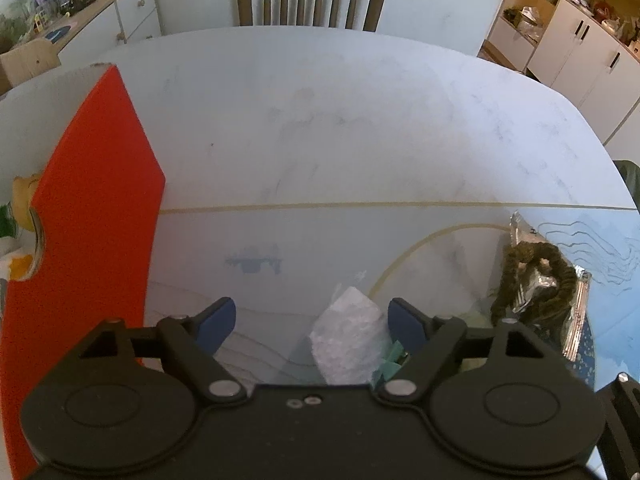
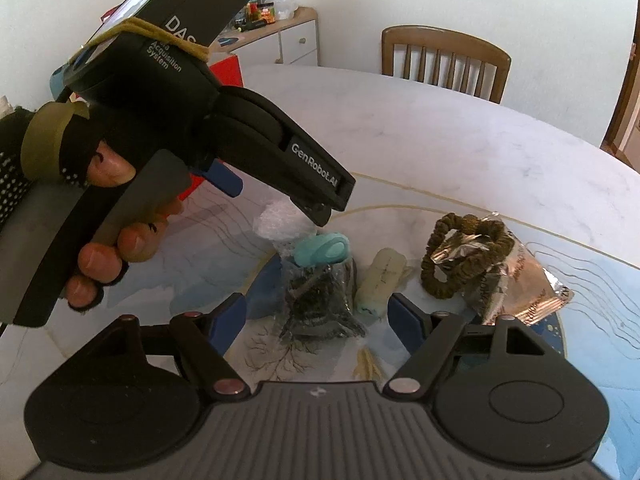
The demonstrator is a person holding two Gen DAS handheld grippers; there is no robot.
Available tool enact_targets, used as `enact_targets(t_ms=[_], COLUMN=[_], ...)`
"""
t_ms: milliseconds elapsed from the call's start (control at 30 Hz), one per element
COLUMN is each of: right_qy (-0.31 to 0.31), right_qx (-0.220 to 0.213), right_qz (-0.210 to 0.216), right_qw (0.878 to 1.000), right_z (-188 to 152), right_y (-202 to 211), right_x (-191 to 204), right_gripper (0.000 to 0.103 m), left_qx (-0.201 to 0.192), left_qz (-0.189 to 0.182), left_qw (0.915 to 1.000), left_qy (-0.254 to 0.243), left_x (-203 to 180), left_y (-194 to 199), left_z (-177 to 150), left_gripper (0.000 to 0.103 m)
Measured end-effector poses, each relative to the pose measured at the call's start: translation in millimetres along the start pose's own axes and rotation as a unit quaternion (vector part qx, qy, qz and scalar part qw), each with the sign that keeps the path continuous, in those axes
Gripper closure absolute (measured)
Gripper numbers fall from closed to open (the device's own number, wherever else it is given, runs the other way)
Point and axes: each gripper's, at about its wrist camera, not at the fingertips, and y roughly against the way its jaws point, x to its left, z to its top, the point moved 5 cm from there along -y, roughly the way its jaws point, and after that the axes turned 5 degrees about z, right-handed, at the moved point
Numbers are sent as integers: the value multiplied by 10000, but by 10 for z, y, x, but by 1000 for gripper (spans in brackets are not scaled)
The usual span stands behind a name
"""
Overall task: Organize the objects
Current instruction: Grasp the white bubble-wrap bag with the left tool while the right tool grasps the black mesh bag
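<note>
We see the clear plastic bag [image 2: 316, 300] of dark stuff lying on the printed mat [image 2: 600, 320], contents hard to make out. A teal object [image 2: 323, 253] sits at its far end, a cream tube [image 2: 378, 284] touches its right side, and beyond the tube a brown scrunchie [image 2: 460, 256] lies on a foil packet [image 2: 528, 284].

White bubble wrap [image 1: 346, 336] is just left of the bag's far end, partly hidden by the left gripper [image 1: 312, 322], whose fingers are spread wide over it without touching. A gloved hand [image 2: 100, 216] holds that tool.

The right gripper [image 2: 318, 320] hangs with fingers apart either side of the bag, contact unclear.

Far left of the bag, a red box [image 1: 84, 220] is cut off by the frame.
</note>
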Motion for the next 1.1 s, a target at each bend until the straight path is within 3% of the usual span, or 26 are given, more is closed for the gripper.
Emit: enact_targets(t_ms=[400, 500, 567, 633, 867, 1100], right_qy=[-217, -180, -227, -300, -341, -436], right_qx=[99, 98, 100, 124, 40, -106], right_qz=[-91, -185, -200, -209, -220, -190], right_qw=[9997, 9996, 9995, 9993, 9992, 9988], right_z=[-15, -20, -21, -26, -18, 34], right_y=[-173, -180, -178, -182, -135, -51], right_x=[19, 31, 17, -7, -4, -19], right_gripper=[43, 47, 60, 61, 71, 74], left_qx=[33, -45, -79, -105, -176, -185], left_qz=[-150, -117, -151, -169, -191, -253], left_qw=[9999, 9998, 9996, 9995, 9992, 9989], left_qy=[-32, -149, -207, -249, -319, -345], left_x=[-27, -21, -30, -35, -72, -65], left_y=[-122, -118, -109, -101, 18, 161], left_z=[-15, -34, -41, -57, -122, -185], left_gripper=[30, 42, 52, 60, 71, 74])
